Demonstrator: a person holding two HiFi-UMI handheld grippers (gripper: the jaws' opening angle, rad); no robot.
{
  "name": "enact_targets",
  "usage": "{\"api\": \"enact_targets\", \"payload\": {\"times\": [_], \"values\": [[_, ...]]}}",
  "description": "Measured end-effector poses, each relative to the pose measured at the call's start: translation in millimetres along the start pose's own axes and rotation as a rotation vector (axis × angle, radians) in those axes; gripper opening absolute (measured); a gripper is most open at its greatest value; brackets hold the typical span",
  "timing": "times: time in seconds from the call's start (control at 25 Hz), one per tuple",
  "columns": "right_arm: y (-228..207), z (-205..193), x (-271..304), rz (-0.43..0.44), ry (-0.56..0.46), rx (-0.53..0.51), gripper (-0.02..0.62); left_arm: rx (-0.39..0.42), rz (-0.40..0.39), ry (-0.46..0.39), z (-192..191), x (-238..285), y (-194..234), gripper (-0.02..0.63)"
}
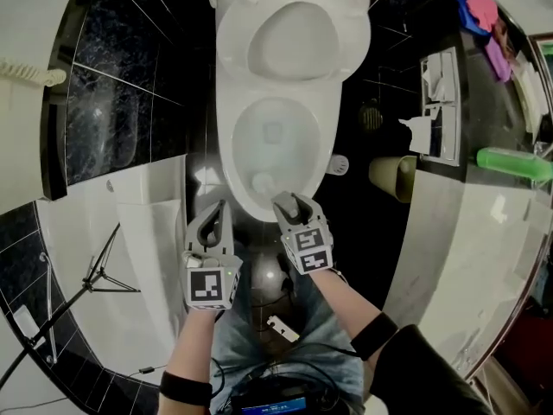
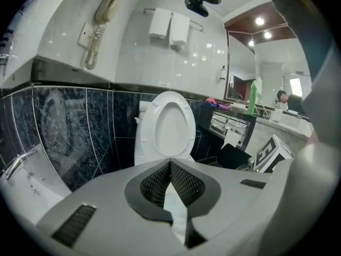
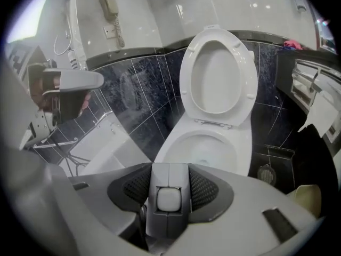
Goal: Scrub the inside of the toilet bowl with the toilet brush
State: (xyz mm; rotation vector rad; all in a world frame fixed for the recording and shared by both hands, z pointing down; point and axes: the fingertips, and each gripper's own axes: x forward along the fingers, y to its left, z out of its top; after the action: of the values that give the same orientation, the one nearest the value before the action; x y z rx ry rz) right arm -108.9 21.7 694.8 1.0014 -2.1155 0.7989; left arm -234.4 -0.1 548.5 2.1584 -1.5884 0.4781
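Note:
The white toilet (image 1: 233,158) stands with seat and lid (image 1: 294,37) raised and the bowl (image 3: 202,148) open. My right gripper (image 1: 294,204) hovers at the bowl's near rim, shut on the grey handle of the toilet brush (image 3: 168,199), which fills the space between its jaws. In the head view the pale brush head (image 1: 262,181) sits inside the bowl near the front wall. My left gripper (image 1: 214,219) hangs just left of the bowl's front, jaws together and holding nothing; its own view shows the toilet (image 2: 170,127) ahead.
A toilet paper holder (image 1: 436,102) is on the dark wall to the right, with a green bottle (image 1: 510,162) on the counter and a bin (image 1: 393,177) on the floor. A floor drain (image 1: 371,117) lies right of the toilet. A tripod (image 1: 95,275) stands at left.

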Motion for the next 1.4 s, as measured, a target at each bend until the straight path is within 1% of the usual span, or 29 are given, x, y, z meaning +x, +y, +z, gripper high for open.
{"api": "enact_targets", "payload": {"times": [0.08,0.2,0.32,0.48,0.56,0.68,0.84,1.0,1.08,1.16,1.4], "values": [[13,8,8,0.01,-0.017,0.008,0.207,0.002,-0.003,0.007,-4,0,5,0.002],[19,21,22,-0.002,-0.048,0.019,0.207,0.018,-0.009,0.022,-11,2,10,0.003],[13,40,35,-0.017,-0.099,0.053,0.207,0.021,-0.019,0.032,-16,9,14,0.003],[-4,70,53,-0.028,-0.16,0.129,0.207,0.027,-0.032,0.047,-21,22,22,0.002],[-16,85,65,-0.038,-0.19,0.151,0.207,0.026,-0.036,0.044,-22,29,25,0.003],[-36,110,83,-0.053,-0.237,0.175,0.207,-0.004,-0.027,0.038,-19,39,27,0.003],[-62,149,98,-0.073,-0.293,0.2,0.207,-0.017,-0.024,0.026,-17,50,26,0.003],[-97,177,102,-0.104,-0.348,0.279,0.206,0.005,-0.032,0.027,-18,58,22,0.003],[-119,186,100,-0.134,-0.374,0.321,0.206,-0.011,-0.026,0.029,-16,60,20,0.003],[-141,191,95,-0.172,-0.397,0.341,0.206,-0.02,-0.022,0.03,-16,62,19,0.003],[-198,186,65,-0.277,-0.428,0.332,0.206,-0.019,-0.021,0.053,-21,65,12,0.003]]}}
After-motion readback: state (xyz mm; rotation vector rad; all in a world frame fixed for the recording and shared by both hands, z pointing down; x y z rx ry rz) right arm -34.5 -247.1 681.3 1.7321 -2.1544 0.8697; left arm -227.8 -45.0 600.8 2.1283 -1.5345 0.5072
